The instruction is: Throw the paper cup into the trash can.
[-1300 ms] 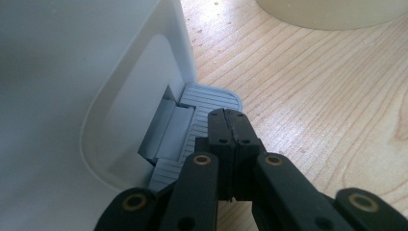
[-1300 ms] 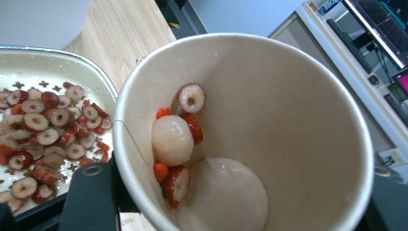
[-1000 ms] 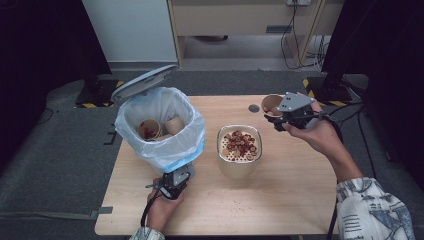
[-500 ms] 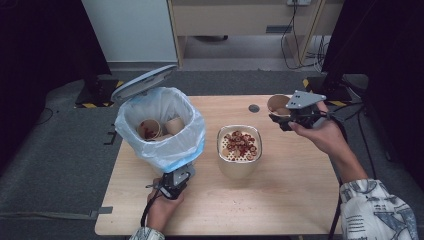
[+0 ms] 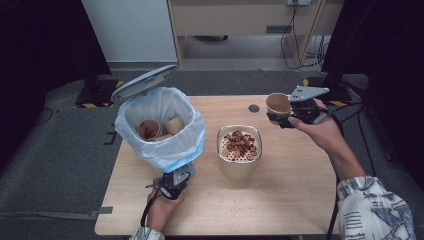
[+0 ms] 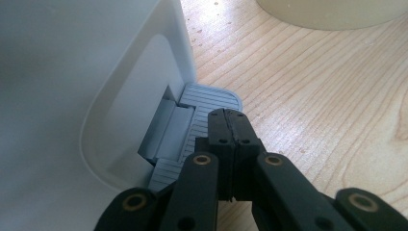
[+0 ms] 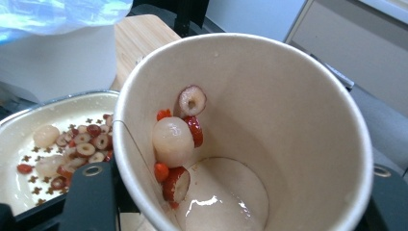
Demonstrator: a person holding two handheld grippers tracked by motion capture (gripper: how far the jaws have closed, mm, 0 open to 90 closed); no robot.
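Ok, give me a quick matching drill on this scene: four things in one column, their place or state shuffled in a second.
1. paper cup
2. strainer bowl
3. pedal
4. bin lid

a. raised open
b. under the shut left hand-held gripper
c. mid-table, holding fruit slices
d. gripped by the right hand-held gripper

Pairs: 1-d, 2-c, 3-b, 4-a

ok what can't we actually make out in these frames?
- Right gripper grip on the paper cup: right gripper view, the cup wall hides the jaws' contact.
- Strainer bowl: right gripper view, cut off by the cup and the left edge.
- Cups in the bin: high view, too small to read contents.
- Bin pedal: left gripper view, near end hidden under the shut left gripper.
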